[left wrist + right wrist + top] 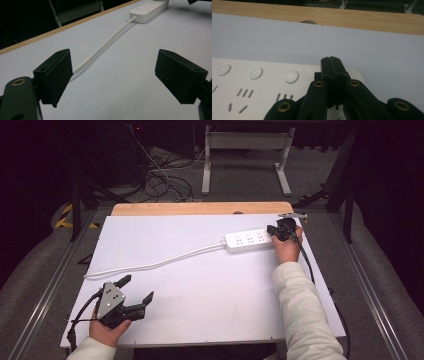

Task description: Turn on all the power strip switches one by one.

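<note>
White power strip [249, 85] buttons beside shut right claw [332, 61]

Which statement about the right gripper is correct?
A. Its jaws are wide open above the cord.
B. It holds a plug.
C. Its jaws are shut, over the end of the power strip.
C: in the right gripper view, the right gripper has its jaws pressed together over the power strip end.
</note>
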### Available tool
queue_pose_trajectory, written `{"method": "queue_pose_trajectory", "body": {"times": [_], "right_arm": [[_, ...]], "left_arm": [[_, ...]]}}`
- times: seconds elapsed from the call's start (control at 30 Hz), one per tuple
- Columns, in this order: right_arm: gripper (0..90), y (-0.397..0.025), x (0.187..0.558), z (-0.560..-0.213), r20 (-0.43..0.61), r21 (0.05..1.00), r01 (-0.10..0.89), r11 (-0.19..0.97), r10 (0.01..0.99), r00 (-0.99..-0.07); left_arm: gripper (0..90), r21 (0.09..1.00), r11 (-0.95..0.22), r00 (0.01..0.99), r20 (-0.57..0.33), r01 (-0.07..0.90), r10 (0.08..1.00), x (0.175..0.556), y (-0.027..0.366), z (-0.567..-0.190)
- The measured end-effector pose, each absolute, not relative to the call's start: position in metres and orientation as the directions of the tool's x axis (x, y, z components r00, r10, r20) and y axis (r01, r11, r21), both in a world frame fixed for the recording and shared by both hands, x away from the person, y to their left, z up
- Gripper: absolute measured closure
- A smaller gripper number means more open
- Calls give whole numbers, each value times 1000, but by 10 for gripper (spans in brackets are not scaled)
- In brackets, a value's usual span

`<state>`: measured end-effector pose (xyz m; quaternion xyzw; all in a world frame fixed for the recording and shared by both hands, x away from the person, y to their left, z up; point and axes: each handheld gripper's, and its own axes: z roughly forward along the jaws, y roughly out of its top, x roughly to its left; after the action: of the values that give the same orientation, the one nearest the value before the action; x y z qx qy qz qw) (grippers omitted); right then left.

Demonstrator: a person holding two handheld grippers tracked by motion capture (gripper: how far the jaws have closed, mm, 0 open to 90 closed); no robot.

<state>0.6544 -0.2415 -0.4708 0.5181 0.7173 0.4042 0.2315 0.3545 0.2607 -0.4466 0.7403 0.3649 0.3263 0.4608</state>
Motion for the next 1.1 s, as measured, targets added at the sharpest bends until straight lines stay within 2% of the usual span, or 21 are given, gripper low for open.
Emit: {"method": "queue_pose_trajectory", "body": {"times": [0.1,0.2,0.27,0.33,0.37,0.4,0.47,0.6,0.87,1.1], "right_arm": [[900,-237,655,-469,73,809,571,137,942,-328],[900,-234,657,-465,19,797,571,198,936,-350],[900,-236,653,-457,13,814,543,205,929,-370],[900,-238,644,-445,49,859,486,164,917,-397],[845,-238,639,-438,52,868,467,168,905,-423],[728,-237,634,-431,37,878,443,180,898,-439],[594,-235,623,-421,15,889,411,204,882,-472],[426,-233,600,-407,-4,888,397,232,867,-498],[309,-231,553,-385,-8,916,322,237,816,-578],[281,-235,524,-376,1,928,293,231,783,-622]], "left_arm": [[149,920,-309,524,144,242,840,354,260,-447],[148,920,-314,523,151,237,839,353,261,-446],[148,922,-303,522,140,241,841,355,261,-446],[149,921,-301,521,137,246,842,357,260,-446],[149,920,-306,524,139,245,840,357,260,-447],[149,919,-307,523,141,246,840,357,259,-447],[149,920,-308,523,145,241,840,356,259,-446],[149,923,-304,519,145,235,842,353,259,-444],[148,925,-298,513,141,237,847,355,258,-444],[148,925,-297,511,142,235,848,353,259,-443]]}}
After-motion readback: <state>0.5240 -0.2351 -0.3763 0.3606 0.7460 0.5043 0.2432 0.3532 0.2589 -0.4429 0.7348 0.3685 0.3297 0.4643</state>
